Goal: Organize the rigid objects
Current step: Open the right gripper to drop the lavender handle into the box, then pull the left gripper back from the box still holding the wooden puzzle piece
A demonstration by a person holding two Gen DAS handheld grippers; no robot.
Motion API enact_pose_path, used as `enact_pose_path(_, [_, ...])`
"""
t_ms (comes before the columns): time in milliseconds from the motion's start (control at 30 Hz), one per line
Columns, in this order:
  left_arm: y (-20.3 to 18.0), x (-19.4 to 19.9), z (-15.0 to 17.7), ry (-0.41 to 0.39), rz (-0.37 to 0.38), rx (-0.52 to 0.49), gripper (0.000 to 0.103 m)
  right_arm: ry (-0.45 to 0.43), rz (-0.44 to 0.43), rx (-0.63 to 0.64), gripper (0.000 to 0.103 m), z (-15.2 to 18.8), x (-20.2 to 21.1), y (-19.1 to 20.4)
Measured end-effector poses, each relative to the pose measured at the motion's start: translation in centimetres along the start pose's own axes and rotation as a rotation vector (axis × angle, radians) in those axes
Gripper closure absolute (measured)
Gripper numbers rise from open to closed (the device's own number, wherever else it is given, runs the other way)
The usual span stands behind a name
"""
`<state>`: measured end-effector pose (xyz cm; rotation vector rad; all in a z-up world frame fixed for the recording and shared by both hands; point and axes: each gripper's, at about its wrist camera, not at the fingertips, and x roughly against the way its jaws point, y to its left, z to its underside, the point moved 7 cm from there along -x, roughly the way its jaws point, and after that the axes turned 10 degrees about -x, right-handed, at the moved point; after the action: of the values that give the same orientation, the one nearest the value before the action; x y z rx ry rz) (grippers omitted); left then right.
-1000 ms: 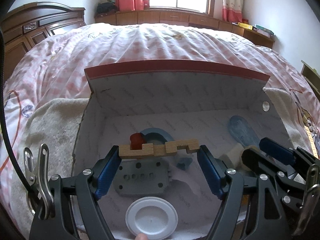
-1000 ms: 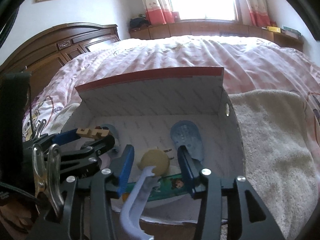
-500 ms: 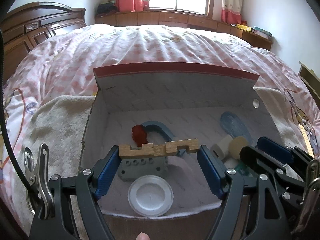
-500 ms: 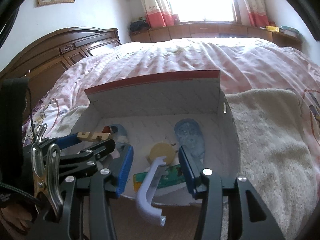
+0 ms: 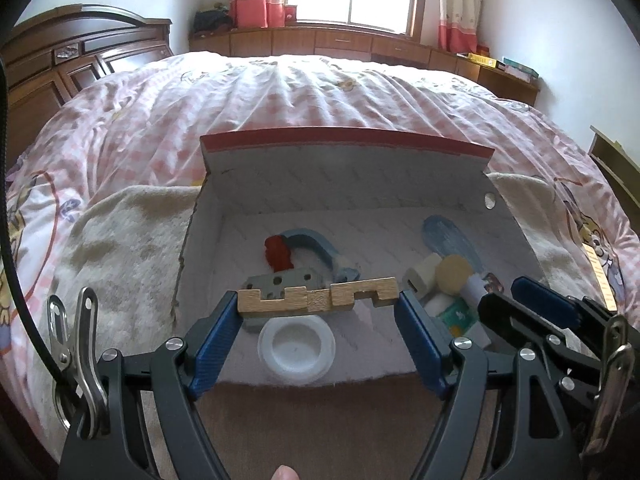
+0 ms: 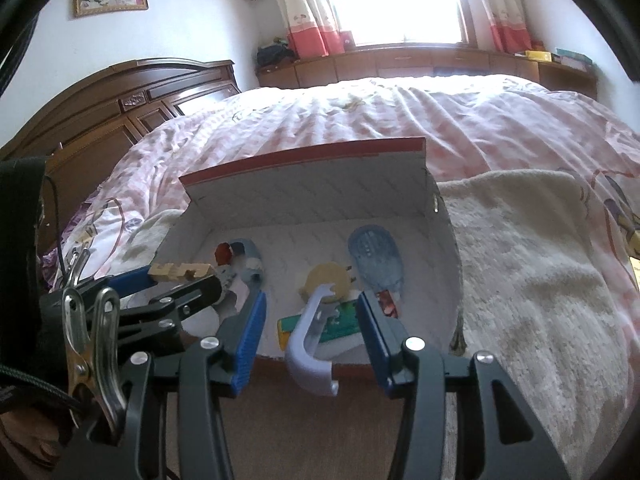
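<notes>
Clamped end to end between the pads of the left claw (image 5: 319, 312) is a notched wooden block (image 5: 318, 300); it is being carried level above the near edge of an open white box (image 5: 344, 184) that is sitting on a towel (image 5: 120, 248) on the bed (image 5: 320, 92). The lengthwise grip is probably being used so that the block is kept flat and its cut-outs are left free. The block is pale, bare wood, a short bar with square steps cut into its upper and lower edges, like one piece of an interlocking puzzle.

A curved lilac plastic piece (image 6: 310, 338) is being held between the pads of the right claw (image 6: 312, 344), apparently pinched near its bend, with its forked tip pointing up toward the box. It looks smooth, thin and hook-shaped. Both claws are being held side by side just in front of the box, which suggests sorting between the box and the bed.

Lying inside the box are a white round lid (image 5: 296, 347), a grey perforated block (image 5: 284, 280), a red figure (image 5: 277, 254), a blue-grey horseshoe shape (image 5: 316, 246), a blue oval pad (image 6: 376, 258) and a yellow disc (image 6: 329, 282).
</notes>
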<state>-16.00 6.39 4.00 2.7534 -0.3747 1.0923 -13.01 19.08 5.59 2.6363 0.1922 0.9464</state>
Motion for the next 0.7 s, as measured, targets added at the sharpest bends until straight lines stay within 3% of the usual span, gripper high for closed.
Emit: enact_pose_path(700, [-0.8,1.6,5.4,0.077,-0.004,0.011,0.024,0.086,0.038,-0.012,0.053,5.3,1.3,-0.6])
